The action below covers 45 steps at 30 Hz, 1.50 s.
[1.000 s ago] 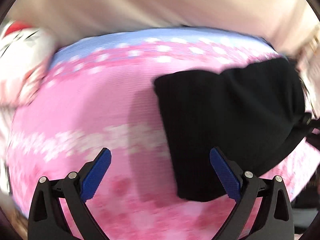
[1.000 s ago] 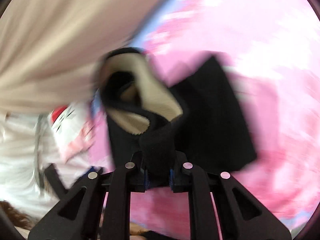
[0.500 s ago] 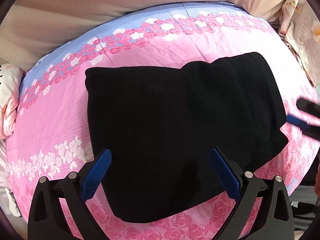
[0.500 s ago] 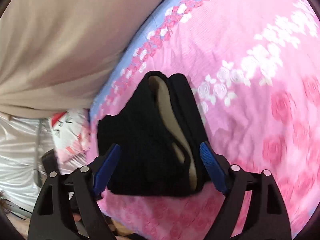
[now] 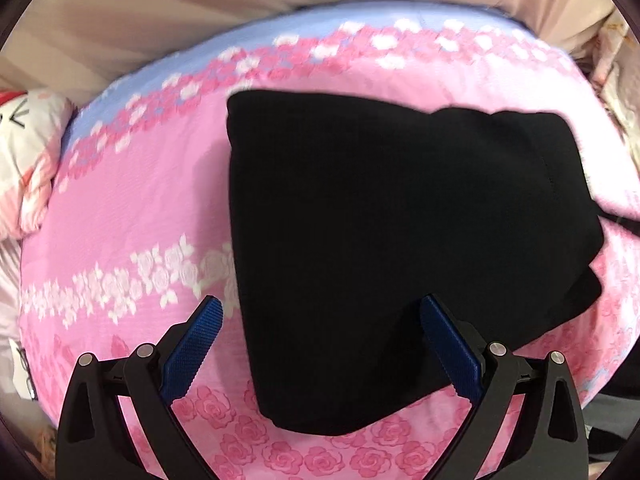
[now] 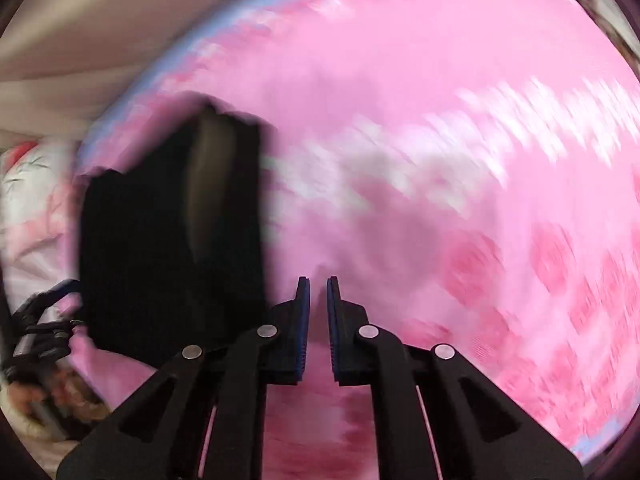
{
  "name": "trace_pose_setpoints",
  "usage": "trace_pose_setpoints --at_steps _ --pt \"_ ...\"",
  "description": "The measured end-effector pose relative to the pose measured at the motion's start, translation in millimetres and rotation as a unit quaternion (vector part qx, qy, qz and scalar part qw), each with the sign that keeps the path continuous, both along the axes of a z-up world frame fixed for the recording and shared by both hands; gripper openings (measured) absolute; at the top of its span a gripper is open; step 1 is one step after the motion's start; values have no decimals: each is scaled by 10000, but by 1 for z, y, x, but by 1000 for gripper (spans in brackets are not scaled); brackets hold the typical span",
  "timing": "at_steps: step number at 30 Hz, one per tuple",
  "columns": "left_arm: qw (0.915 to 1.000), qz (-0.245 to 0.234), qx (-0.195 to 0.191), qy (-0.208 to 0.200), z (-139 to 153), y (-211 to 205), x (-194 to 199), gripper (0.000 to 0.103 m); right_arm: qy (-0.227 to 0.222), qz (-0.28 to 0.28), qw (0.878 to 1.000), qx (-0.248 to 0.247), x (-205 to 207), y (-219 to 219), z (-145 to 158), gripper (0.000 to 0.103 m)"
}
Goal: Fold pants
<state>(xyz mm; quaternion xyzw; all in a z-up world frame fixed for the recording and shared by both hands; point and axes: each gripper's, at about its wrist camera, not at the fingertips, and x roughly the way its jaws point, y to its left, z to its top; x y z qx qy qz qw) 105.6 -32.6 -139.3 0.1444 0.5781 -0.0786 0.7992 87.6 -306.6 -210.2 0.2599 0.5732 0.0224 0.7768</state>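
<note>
Below the left wrist camera, the black pants (image 5: pixel 400 240) lie folded into a compact block on the pink rose-print bedspread (image 5: pixel 132 208) of the bed, with a white cartoon pillow (image 5: pixel 28 152) at the far left edge. The left gripper (image 5: pixel 320 344) hangs over the near edge of the block with its jaws spread wide; the right blue pad overlaps the cloth in view, but neither pad pinches it. By the look of it the folding is nearly done, and the step in hand is letting go and tidying.

From the right wrist camera, blurred by motion, the pants (image 6: pixel 168 248) sit off to the left with a pale lining showing at 1 open end. The right gripper (image 6: pixel 318 312) is beside them over bare bedspread (image 6: pixel 440 120), its jaws closing with nothing between them.

Next, I judge, 1 gripper needs to press or smooth the top layer, or both lift the bundle together.
</note>
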Motion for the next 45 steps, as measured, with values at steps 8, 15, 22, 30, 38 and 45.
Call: trace_pose_setpoints --at_steps 8,15,22,30,38,45 --pt "10000 7 48 70 -8 4 -1 98 -1376 502 9872 -626 41 44 80 41" --pt "9997 -192 83 -160 2 -4 1 98 -808 876 9926 -218 77 53 42 4" --pt "9998 -163 -59 -46 -4 -2 6 98 -639 768 9911 -876 62 31 36 7" --pt "9998 -177 -38 56 -13 -5 5 98 -1511 302 9881 -24 68 31 108 24" --pt "9995 -33 -201 222 -19 0 3 98 -998 2764 9544 534 155 212 69 24" --pt "9993 96 -283 229 -26 14 6 98 -859 2389 9652 625 185 208 52 24"
